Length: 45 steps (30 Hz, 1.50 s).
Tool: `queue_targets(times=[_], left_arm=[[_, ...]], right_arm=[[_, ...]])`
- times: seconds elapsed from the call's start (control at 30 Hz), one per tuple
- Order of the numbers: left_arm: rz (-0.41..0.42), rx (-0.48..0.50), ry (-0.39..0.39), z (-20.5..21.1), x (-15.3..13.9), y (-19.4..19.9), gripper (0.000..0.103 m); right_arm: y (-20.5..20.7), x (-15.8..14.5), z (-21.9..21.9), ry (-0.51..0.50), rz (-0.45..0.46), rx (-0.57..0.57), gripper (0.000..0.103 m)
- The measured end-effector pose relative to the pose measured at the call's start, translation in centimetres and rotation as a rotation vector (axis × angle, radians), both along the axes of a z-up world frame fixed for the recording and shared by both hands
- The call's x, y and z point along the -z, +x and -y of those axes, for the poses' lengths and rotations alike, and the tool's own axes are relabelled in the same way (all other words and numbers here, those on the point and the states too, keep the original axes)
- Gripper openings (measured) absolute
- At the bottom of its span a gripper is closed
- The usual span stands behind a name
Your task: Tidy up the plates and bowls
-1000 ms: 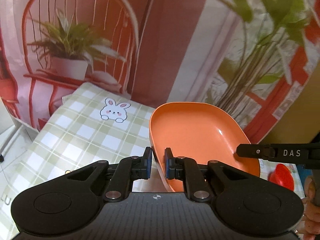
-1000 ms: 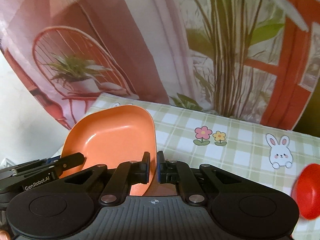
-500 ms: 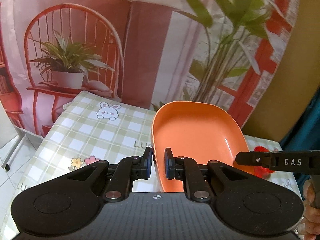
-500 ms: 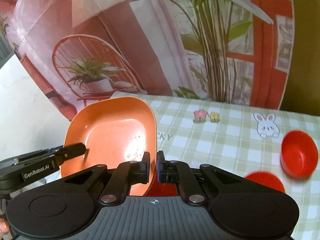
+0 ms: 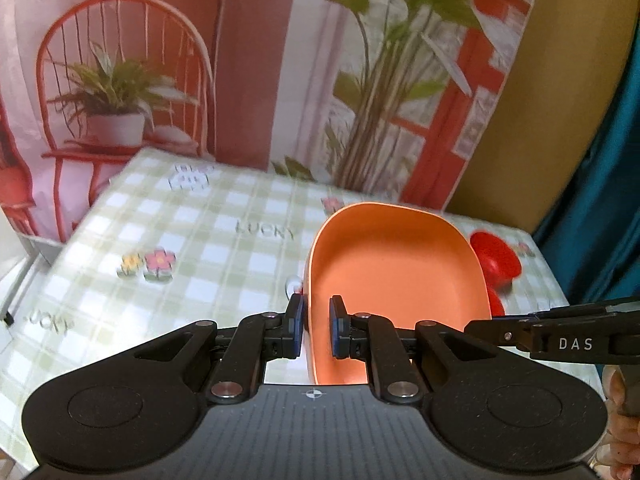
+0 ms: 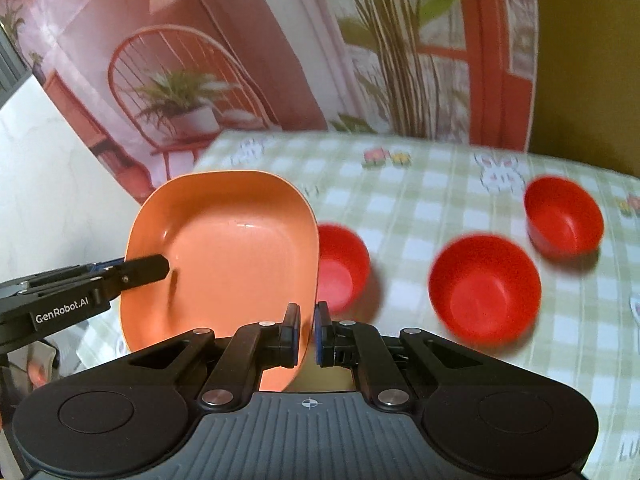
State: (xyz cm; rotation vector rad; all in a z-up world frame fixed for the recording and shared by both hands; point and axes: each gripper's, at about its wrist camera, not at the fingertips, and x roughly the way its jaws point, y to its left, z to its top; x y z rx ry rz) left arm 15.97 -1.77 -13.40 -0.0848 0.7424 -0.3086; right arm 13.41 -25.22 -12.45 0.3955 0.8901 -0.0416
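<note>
An orange squarish plate [image 5: 396, 276] is held in the air above the checked table, also in the right wrist view [image 6: 228, 256]. My left gripper [image 5: 317, 332] is shut on its left rim. My right gripper [image 6: 307, 332] is shut on its right rim. The right gripper's finger shows at the plate's right edge in the left wrist view [image 5: 560, 336], and the left gripper's in the right wrist view [image 6: 100, 284]. Three red bowls [image 6: 484, 288] [image 6: 564, 216] [image 6: 342, 266] stand on the table; one is partly behind the plate.
The table has a green checked cloth [image 5: 180, 240] with flower and rabbit prints. A printed backdrop [image 5: 240, 60] with a chair and plants hangs behind it. A teal curtain [image 5: 608, 160] hangs at the right. The table's left edge drops to a white floor.
Both grippers have carried the orange plate down and toward the table's near right part. The red bowls have come into view beside and under the plate.
</note>
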Motion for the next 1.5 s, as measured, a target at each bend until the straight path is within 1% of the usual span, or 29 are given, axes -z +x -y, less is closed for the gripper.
queue_targets(times=[0.27, 0.5, 0.63, 0.8, 0.97, 1.13, 1.37, 1.43, 1.47, 1.5], left_arm=[[-0.071, 0.037, 0.032, 0.9, 3.9, -1.6, 0.014], [-0.133, 0.059, 0.083, 1.6, 6.8, -1.9, 0.015], [-0.169, 0.064, 0.086, 1.5, 7.7, -1.9, 0.015], [-0.182, 0.066, 0.093, 1.8, 8.1, -2.0, 0.015], [-0.190, 0.062, 0.080, 1.7, 8.6, -2.4, 0.015], [-0.207, 0.064, 0.078, 1.6, 9.4, -2.3, 0.015], [-0.191, 0.066, 0.065, 1.4, 9.4, -2.4, 0.015], [-0.177, 0.071, 0.070, 1.4, 9.3, -2.6, 0.022], [-0.167, 0.080, 0.070, 1.4, 9.2, -2.7, 0.033], [-0.154, 0.081, 0.067, 1.4, 9.1, -2.9, 0.038]], right_arm=[[-3.0, 4.3, -0.8, 0.025, -0.091, 0.015, 0.007], [-3.6, 7.1, -1.8, 0.025, -0.167, 0.007, 0.007], [-3.6, 7.9, -2.0, 0.016, -0.186, -0.003, 0.007], [-3.5, 8.2, -1.9, 0.017, -0.191, -0.002, 0.008], [-3.5, 8.3, -1.8, 0.005, -0.189, -0.006, 0.008], [-3.6, 8.4, -2.3, -0.040, -0.174, -0.007, 0.008], [-3.7, 9.0, -2.8, -0.050, -0.182, -0.006, 0.016], [-3.8, 9.2, -3.1, -0.061, -0.176, -0.013, 0.017], [-3.9, 9.3, -3.3, -0.076, -0.170, -0.019, 0.018], [-4.0, 9.4, -3.5, -0.090, -0.164, -0.023, 0.018]])
